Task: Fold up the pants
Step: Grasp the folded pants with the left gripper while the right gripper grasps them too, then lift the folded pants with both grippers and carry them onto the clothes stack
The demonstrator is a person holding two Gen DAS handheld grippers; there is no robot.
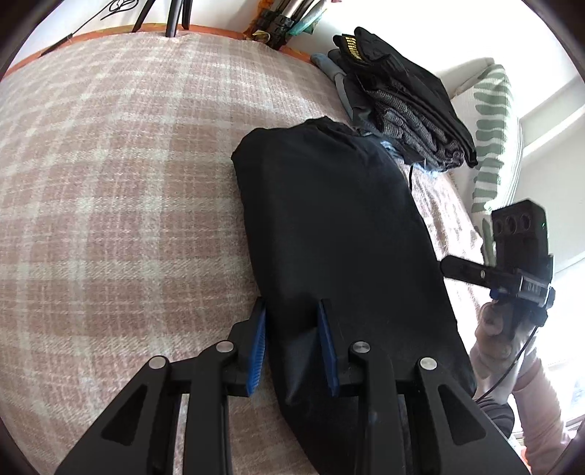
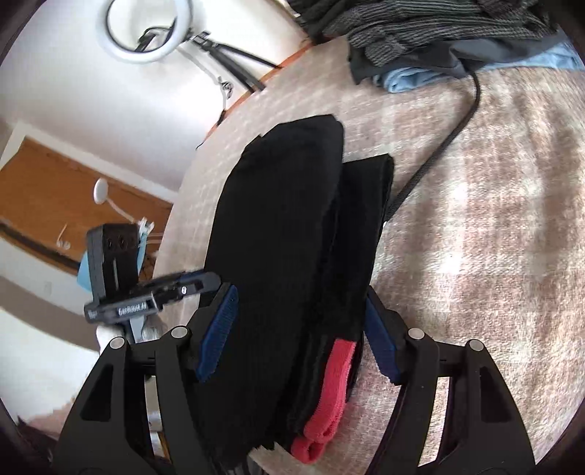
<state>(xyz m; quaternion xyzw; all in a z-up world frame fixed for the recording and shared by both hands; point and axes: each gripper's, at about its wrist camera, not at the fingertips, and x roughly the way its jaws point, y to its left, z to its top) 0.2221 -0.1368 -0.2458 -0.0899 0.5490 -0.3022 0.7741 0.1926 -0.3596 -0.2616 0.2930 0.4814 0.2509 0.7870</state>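
The black pants (image 1: 336, 234) lie folded into a long bundle on the pink plaid blanket (image 1: 120, 175). In the right wrist view the pants (image 2: 278, 248) show a red lining (image 2: 332, 394) at the near end. My left gripper (image 1: 292, 347) grips the near left edge of the bundle between its blue pads. My right gripper (image 2: 299, 329) straddles the thick bundle's other side, its pads pressed on both sides. The right gripper also shows in the left wrist view (image 1: 460, 270), and the left gripper shows in the right wrist view (image 2: 197, 283).
A stack of folded dark and grey clothes (image 1: 398, 106) lies at the far right of the bed, with a black drawstring (image 2: 438, 153) trailing out. A green striped pillow (image 1: 490, 139) lies beyond. A ring light (image 2: 150, 29) stands off the bed's edge.
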